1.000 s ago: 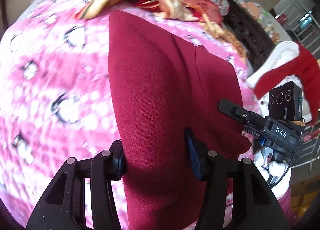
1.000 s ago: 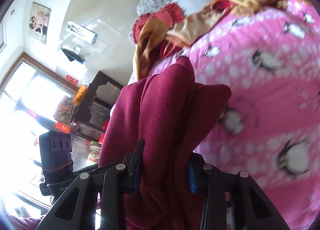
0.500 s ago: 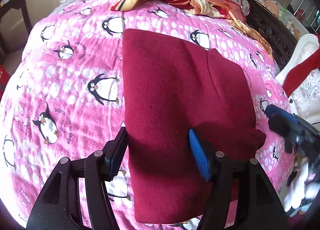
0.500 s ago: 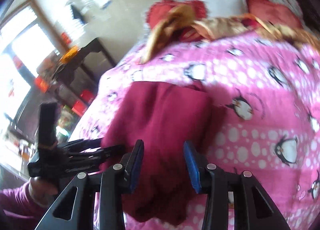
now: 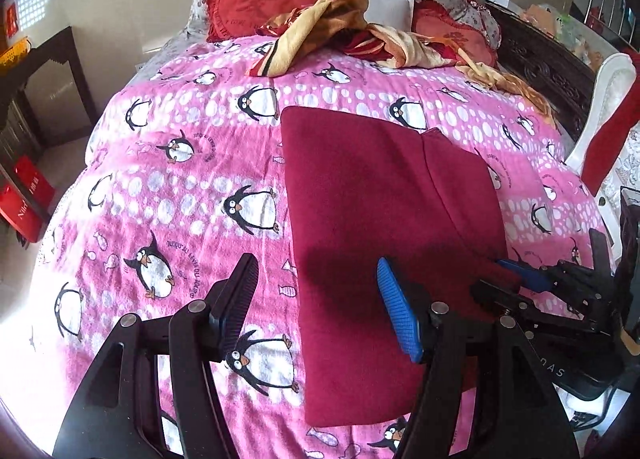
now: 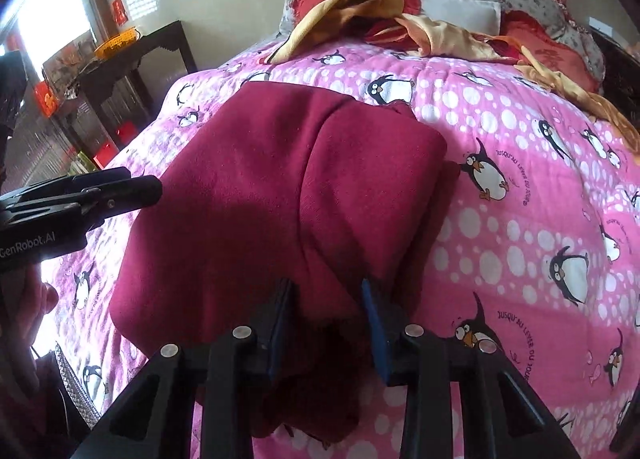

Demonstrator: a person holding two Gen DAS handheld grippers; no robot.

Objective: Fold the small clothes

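Maroon garment [image 5: 384, 219] lies flat on the penguin bedspread [image 5: 192, 187], smooth for folding. Left claw [image 5: 320, 311] stands wide, empty, at its 7 o'clock corner; right claw [image 6: 326, 323], narrow, has been closing, pinching the 5 o'clock hem.

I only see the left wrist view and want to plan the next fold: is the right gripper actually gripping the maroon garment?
Observer: Yes. The right gripper has the maroon garment bunched between its pads; its jaws have just been closing.
Operator: Is the cloth flat there?
Observer: No, a raised ridge runs from the jaws toward the far edge.
Operator: And my left gripper?
Observer: The left gripper, whose jaws have just been opening, has its tips at the garment's left edge, gripping nothing.
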